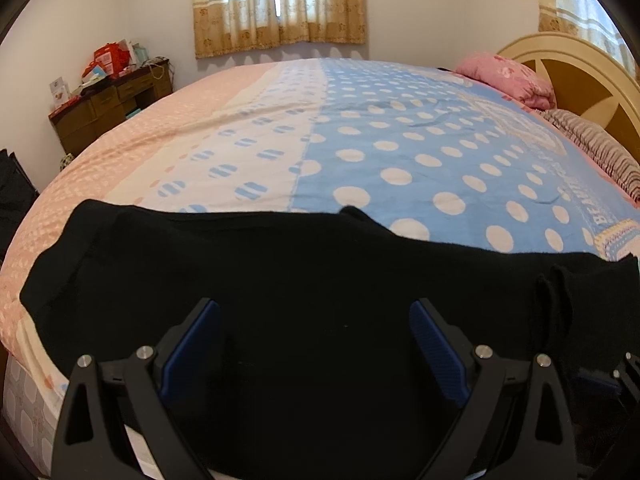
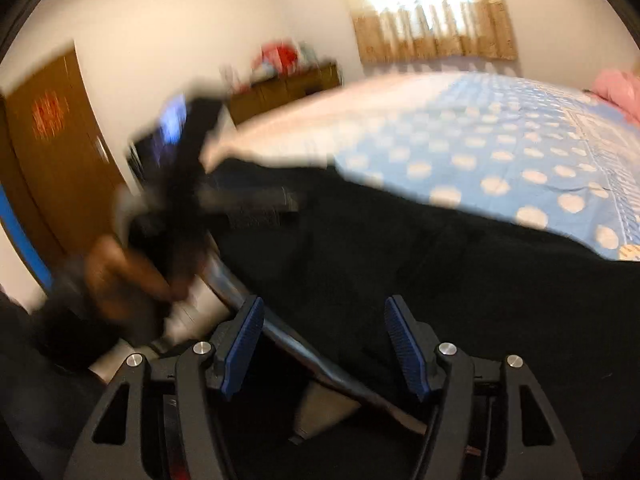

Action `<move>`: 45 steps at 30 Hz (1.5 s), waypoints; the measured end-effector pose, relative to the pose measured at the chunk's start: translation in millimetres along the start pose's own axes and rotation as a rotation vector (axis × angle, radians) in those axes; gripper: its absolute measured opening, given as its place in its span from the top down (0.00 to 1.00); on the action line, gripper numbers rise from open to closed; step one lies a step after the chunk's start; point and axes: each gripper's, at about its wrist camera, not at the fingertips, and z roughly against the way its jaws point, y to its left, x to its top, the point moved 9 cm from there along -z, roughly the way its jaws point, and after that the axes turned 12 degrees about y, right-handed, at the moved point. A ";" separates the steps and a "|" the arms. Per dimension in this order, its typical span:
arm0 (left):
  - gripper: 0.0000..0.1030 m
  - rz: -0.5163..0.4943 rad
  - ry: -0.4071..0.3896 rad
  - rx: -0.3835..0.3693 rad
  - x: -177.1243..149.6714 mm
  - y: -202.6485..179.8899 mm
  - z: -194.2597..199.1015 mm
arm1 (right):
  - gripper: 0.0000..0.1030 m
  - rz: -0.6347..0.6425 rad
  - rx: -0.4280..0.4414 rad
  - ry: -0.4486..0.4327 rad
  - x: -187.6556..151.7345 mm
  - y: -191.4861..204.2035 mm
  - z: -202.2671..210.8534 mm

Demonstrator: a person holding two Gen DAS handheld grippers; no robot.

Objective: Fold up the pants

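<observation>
Now: black pants spread across the near edge of the bed, both hand-held grippers above them.

Flat along the bed's front edge, the black pants (image 1: 280, 280) lie on the bedspread (image 1: 400, 152), which is pink at the left, white in the middle and blue with white dots at the right. The left hand-held gripper (image 1: 315, 316) hangs over the dark cloth with its blue pads (image 1: 192, 352) wide apart and nothing pinched between them. The right hand-held gripper (image 2: 324, 320) also stands with its jaws apart, empty, over the pants near the bed's edge. Its view is blurred; at its left, the person's hand (image 2: 124, 276) holds the other gripper.
</observation>
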 end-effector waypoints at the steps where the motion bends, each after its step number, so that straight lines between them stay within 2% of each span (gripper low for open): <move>1: 0.05 -0.007 -0.002 0.003 -0.1 -0.6 0.7 | 0.41 -0.048 0.002 -0.033 5.5 -11.0 10.2; 2: 0.05 -0.015 -0.008 0.009 -0.1 -1.3 1.9 | 0.61 -0.103 0.001 -0.049 10.1 -25.6 17.0; 3: 0.05 -0.019 -0.012 0.013 0.4 -1.6 2.5 | 0.87 -0.138 -0.021 -0.047 12.8 -38.3 18.5; 4: 0.05 -0.022 -0.016 0.015 0.6 -2.2 2.9 | 0.93 -0.162 -0.080 -0.028 13.3 -53.6 15.8; 5: 0.05 -0.024 -0.017 0.012 0.8 -3.5 3.1 | 0.93 -0.167 -0.148 -0.006 12.6 -66.2 10.2; 6: 0.05 -0.027 -0.016 0.006 0.3 -5.5 3.1 | 0.94 -0.162 -0.172 0.008 12.8 -72.6 2.2; 11: 0.05 -0.062 -0.014 0.012 -1.5 -16.5 3.1 | 0.93 -0.159 -0.208 0.045 19.6 -75.5 -41.8; 16: 0.05 -0.075 -0.019 0.023 -2.3 -19.6 4.6 | 0.93 -0.150 -0.221 0.012 30.3 -72.9 -57.3; 18: 0.05 -0.081 -0.018 0.027 -2.4 -20.9 4.0 | 0.93 -0.173 -0.165 0.012 35.7 -73.0 -44.6; 20: 0.05 -0.082 -0.016 0.019 -2.3 -23.3 3.7 | 0.93 -0.221 -0.120 -0.103 45.7 -77.9 -6.2; 21: 0.05 -0.084 -0.018 0.013 -1.9 -25.0 4.1 | 0.93 -0.231 -0.152 -0.172 48.8 -84.8 22.9; 23: 0.05 -0.095 -0.026 0.000 -0.5 -31.9 7.1 | 0.93 -0.255 -0.264 -0.199 45.9 -104.9 56.5; 25: 0.05 -0.115 -0.039 -0.025 1.7 -43.3 11.4 | 0.93 -0.318 -0.373 -0.168 30.0 -135.5 80.8; 28: 0.05 -0.150 -0.053 -0.075 4.4 -65.4 15.6 | 0.93 -0.412 -0.455 -0.124 3.1 -173.6 93.1; 32: 0.05 -0.214 -0.048 -0.136 3.6 -105.1 15.6 | 0.93 -0.532 -0.398 -0.074 -21.3 -205.6 66.6; 37: 0.05 -0.258 -0.016 -0.149 -4.2 -135.1 6.0 | 0.93 -0.543 -0.388 -0.094 -20.2 -209.4 57.1; 40: 0.05 -0.261 0.035 -0.123 -10.5 -138.0 -5.9 | 0.93 -0.536 -0.396 -0.103 -23.6 -204.8 60.5; 42: 0.05 -0.249 0.037 -0.134 -10.9 -134.0 -3.0 | 0.93 -0.527 -0.405 -0.115 -24.4 -200.9 66.6; 45: 0.05 -0.234 0.019 -0.102 -7.6 -121.0 3.4 | 0.93 -0.485 -0.386 -0.222 -13.1 -183.6 83.6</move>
